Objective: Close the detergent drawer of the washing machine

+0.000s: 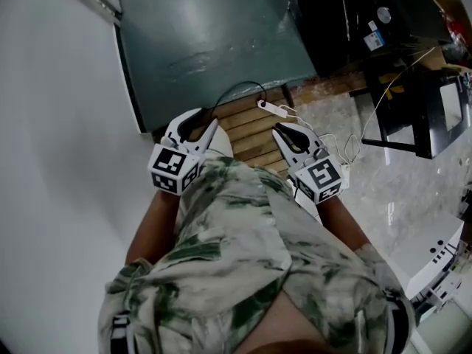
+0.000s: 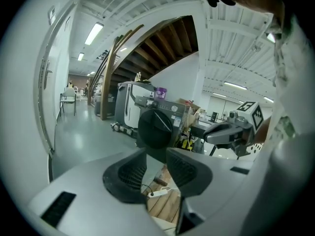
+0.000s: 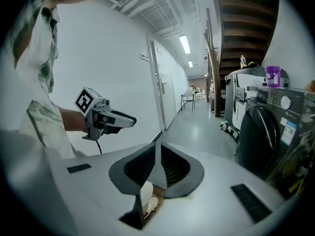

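Note:
A dark washing machine [image 2: 156,127] with a round door stands some way ahead, under a staircase; it also shows at the right edge of the right gripper view [image 3: 268,132]. Its top panel [image 3: 278,100] has a dial, and I cannot make out the detergent drawer. A purple container [image 2: 161,92] sits on top. Both grippers are held close to the person's body, far from the machine. My left gripper [image 1: 206,120] [image 2: 156,156] is open with nothing between the jaws. My right gripper [image 1: 284,130] [image 3: 158,149] has its jaws together and holds nothing.
Below the grippers lies a wooden pallet [image 1: 254,135] with a white power strip [image 1: 276,109] and cable on it. A white wall [image 1: 59,161] runs along the left. A black table frame [image 1: 398,124] stands at the right. A chair [image 2: 66,97] stands down the corridor.

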The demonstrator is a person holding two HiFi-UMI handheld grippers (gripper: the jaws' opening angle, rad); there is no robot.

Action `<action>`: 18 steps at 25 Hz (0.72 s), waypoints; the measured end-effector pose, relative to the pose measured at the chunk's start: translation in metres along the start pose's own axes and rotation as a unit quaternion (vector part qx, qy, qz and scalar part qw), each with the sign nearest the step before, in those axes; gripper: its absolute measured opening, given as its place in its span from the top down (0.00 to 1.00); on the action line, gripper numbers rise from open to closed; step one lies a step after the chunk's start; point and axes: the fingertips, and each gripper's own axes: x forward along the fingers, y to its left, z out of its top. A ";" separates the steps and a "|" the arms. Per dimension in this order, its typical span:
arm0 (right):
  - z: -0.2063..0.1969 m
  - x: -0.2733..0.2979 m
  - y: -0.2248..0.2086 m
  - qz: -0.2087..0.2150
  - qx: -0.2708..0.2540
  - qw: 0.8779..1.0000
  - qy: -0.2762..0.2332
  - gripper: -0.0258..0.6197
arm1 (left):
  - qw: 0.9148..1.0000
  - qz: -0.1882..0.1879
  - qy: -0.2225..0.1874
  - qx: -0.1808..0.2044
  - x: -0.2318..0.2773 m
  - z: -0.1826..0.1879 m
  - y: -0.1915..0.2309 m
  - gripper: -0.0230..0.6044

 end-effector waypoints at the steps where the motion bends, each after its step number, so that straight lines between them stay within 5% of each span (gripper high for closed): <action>1: 0.009 0.014 -0.002 0.000 0.001 1.000 0.004 0.87 | 1.000 0.000 0.001 0.003 0.003 0.006 0.016 0.77; 12: 0.161 0.150 -0.005 -0.002 -0.018 0.999 0.027 0.89 | 0.999 -0.017 0.008 0.033 -0.020 0.109 0.169 0.77; 18: 0.217 0.180 -0.007 0.003 -0.017 0.999 0.031 0.89 | 0.999 -0.015 0.004 0.038 -0.030 0.152 0.209 0.77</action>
